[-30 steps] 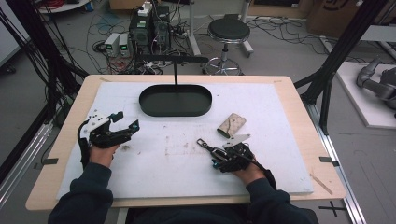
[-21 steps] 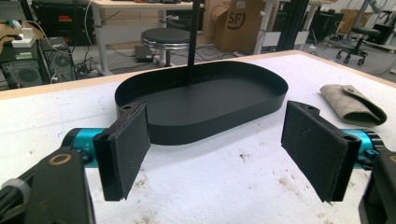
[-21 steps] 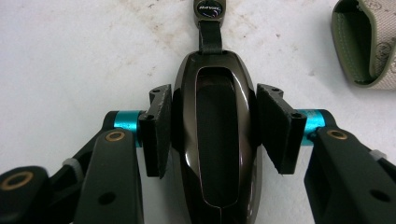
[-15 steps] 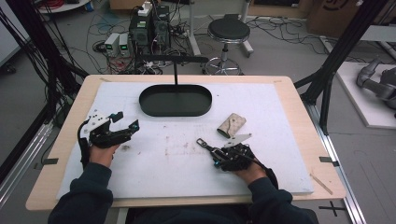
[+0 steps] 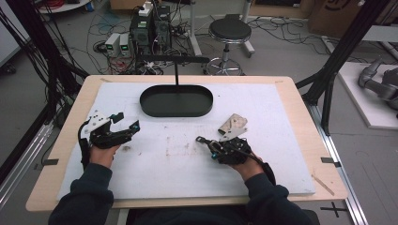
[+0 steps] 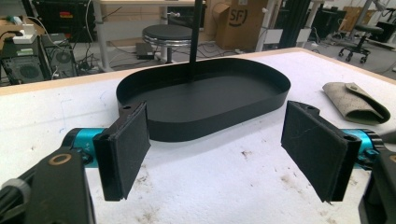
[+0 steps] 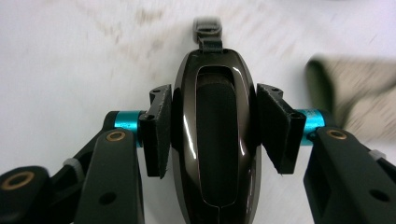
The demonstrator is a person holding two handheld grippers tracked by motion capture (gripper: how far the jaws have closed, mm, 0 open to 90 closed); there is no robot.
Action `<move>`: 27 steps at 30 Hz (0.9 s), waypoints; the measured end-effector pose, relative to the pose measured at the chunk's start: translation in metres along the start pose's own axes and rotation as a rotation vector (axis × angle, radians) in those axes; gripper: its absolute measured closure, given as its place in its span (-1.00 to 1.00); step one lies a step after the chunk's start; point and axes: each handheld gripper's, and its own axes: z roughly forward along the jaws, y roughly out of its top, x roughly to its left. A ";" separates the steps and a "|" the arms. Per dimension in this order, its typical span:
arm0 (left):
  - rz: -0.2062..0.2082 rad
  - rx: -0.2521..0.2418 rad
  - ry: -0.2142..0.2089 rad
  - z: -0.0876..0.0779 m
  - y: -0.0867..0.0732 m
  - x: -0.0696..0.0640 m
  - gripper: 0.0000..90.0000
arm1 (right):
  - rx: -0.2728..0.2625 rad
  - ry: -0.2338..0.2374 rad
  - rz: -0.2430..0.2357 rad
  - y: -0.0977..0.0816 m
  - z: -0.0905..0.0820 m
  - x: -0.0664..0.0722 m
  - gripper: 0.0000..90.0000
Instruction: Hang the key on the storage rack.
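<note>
My right gripper [image 7: 212, 133] pinches a shiny dark brown oval key fob [image 7: 215, 140]. My left gripper [image 6: 224, 149] is spread wide.

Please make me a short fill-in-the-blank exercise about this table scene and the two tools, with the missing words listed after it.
1. The right tool is shut on a glossy dark ____.
2. The left tool has its jaws ____.
3. A thin black pole stands in the oval black ____.
4. The beige felt pouch lies closer to the ____ tool.

Missing words: key fob; open; tray; right
</note>
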 end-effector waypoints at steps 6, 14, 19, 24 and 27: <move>0.000 0.001 0.000 0.000 0.000 0.000 -0.48 | -0.083 -0.056 -0.007 0.031 -0.005 -0.012 0.11; 0.002 0.003 -0.001 0.001 0.000 0.001 -0.48 | -0.200 -0.116 0.022 0.086 -0.011 -0.040 0.11; -0.004 0.000 -0.003 0.001 -0.001 0.001 -0.48 | -0.255 -0.163 0.029 0.116 -0.010 -0.056 0.11; -0.004 -0.002 -0.004 0.001 -0.001 0.002 -0.48 | -0.296 -0.209 0.060 0.142 -0.012 -0.070 0.11; -0.005 -0.002 -0.005 0.001 -0.001 0.002 -0.48 | -0.327 -0.229 0.090 0.152 -0.014 -0.078 0.11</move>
